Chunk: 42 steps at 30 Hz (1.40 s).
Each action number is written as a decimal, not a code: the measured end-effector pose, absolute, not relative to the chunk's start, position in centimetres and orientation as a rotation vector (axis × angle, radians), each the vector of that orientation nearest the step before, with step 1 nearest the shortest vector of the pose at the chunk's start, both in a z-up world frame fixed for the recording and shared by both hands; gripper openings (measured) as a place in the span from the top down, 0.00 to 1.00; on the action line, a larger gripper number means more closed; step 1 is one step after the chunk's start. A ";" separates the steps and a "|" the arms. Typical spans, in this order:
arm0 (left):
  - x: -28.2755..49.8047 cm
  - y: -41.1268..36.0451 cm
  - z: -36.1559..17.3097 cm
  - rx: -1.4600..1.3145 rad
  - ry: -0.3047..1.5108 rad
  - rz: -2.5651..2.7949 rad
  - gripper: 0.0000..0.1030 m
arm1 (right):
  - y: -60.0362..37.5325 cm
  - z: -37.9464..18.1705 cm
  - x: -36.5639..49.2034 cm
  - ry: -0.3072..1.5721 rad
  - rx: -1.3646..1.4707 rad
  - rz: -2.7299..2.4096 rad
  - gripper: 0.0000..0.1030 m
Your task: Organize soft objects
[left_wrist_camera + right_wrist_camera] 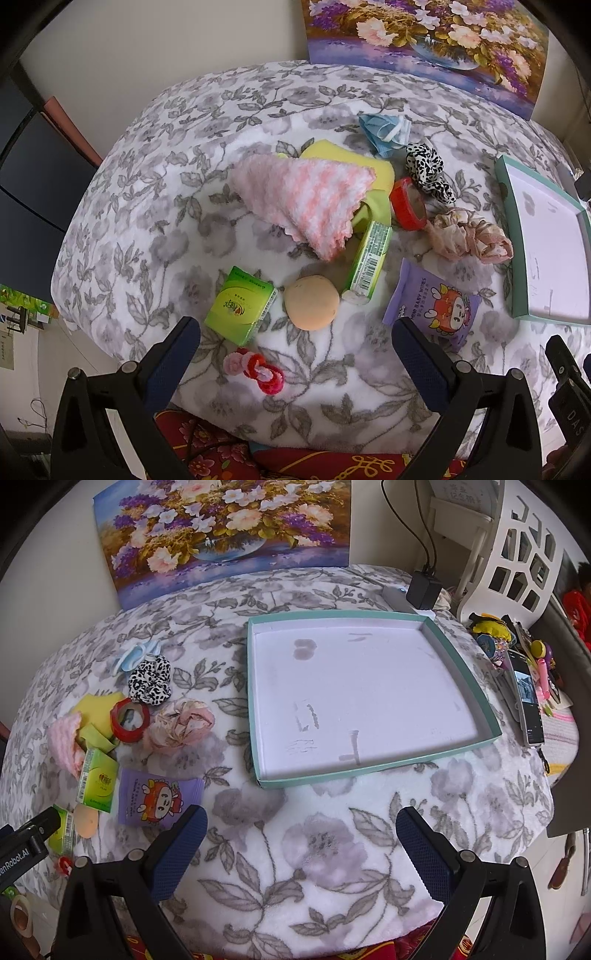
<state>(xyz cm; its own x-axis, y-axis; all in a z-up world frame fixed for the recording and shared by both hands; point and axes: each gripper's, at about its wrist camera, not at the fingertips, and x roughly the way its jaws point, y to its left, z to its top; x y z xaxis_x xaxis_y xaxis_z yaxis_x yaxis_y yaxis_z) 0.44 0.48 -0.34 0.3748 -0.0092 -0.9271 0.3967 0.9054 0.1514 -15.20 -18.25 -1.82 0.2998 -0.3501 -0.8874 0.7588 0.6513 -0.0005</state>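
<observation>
The left claw [295, 328] hangs with its jaws wide apart and nothing between them, above the near edge of the bench, which is draped in a grey floral blanket [155, 192]; the right claw [301, 819] is likewise spread and unladen, facing the teal tray [369, 771], which holds nothing yet.

The soft things lie heaped on the left of the tray: a pink knitted cloth [306, 199] sprawled over a yellow sponge [332, 155], a round peach puff [312, 302] near the left claw, a beige scrunchie [469, 234] just beside the tray, a spotted scrunchie [428, 170], a blue face mask [384, 131] at the far side, small pink and red hair ties [255, 369] nearest of all, and a purple wipes pack [430, 302].

The likely trouble is the crowding; the cloth overlaps the sponge and touches a green tissue pack [367, 260], so a pinch there may drag neighbours along; the red tape roll [408, 203] sits tight among the scrunchies and could be snagged; the plush blanket itself may bunch into the jaws if a claw dives too deep; the thin hair ties may slip a wide grip.
</observation>
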 end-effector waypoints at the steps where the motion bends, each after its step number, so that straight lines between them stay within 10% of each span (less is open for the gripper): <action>1: 0.5 0.5 -0.4 0.380 1.166 -0.268 0.00 | -18.3 -1.8 -15.2 1.021 0.469 -0.772 0.00; 42: 0.4 0.9 -1.0 0.375 1.183 -0.268 0.00 | -18.0 -2.0 -15.0 1.032 0.466 -0.768 0.00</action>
